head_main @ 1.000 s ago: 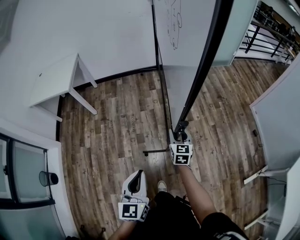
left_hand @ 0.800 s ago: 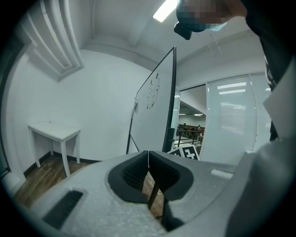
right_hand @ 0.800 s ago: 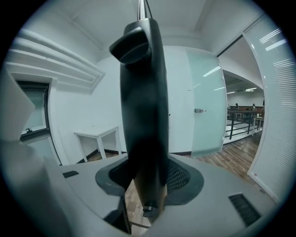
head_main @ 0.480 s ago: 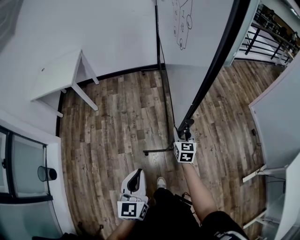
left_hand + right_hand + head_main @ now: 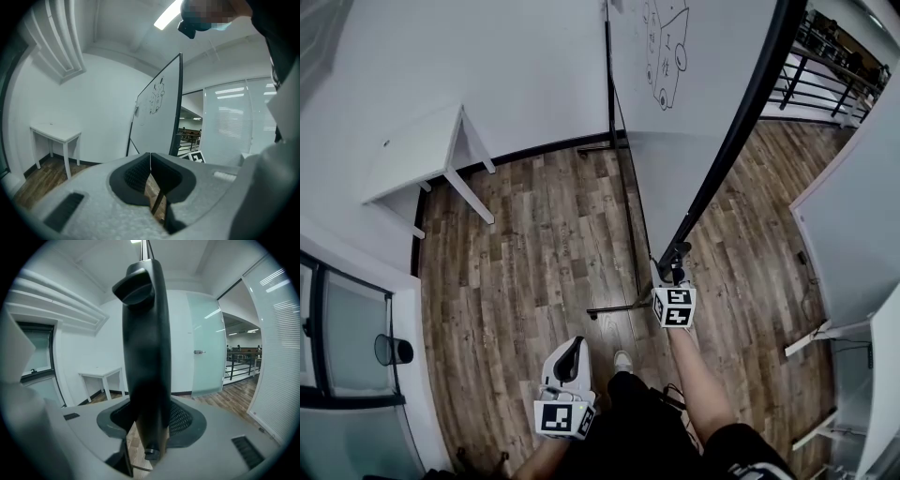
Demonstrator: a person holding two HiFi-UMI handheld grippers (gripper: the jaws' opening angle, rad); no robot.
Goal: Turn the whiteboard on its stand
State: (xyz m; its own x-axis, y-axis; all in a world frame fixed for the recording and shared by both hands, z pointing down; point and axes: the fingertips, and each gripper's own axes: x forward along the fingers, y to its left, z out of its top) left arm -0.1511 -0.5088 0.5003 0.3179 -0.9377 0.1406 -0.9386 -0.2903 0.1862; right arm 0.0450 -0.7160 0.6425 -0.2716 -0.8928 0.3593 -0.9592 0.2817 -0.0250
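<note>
**A:** What do the right jaws hold?

**B:** The right gripper (image 5: 148, 423) is closed on the black frame (image 5: 143, 333) of the whiteboard (image 5: 675, 141). The pads press it from both sides, near the frame's lower end.

**A:** And the left one?

**B:** The left gripper (image 5: 150, 172) has its jaws together with nothing between them. It hangs low, close to the person's body and well apart from the board.

**A:** Where is the board itself?

**B:** It is on its stand (image 5: 619, 307) on the floor (image 5: 534, 244), just in front of the person. The head view sees it almost edge-on, and its far side reaches near the wall (image 5: 516, 66).

**A:** What is different from a second ago?

**B:** The held end is now a little more to the right, and the gripper went with it. More of the drawing (image 5: 664, 47) shows at the top. I think this means the board is rotating on the stand as wanted. The turn looks under way but not complete, so the grip should stay firm.
</note>
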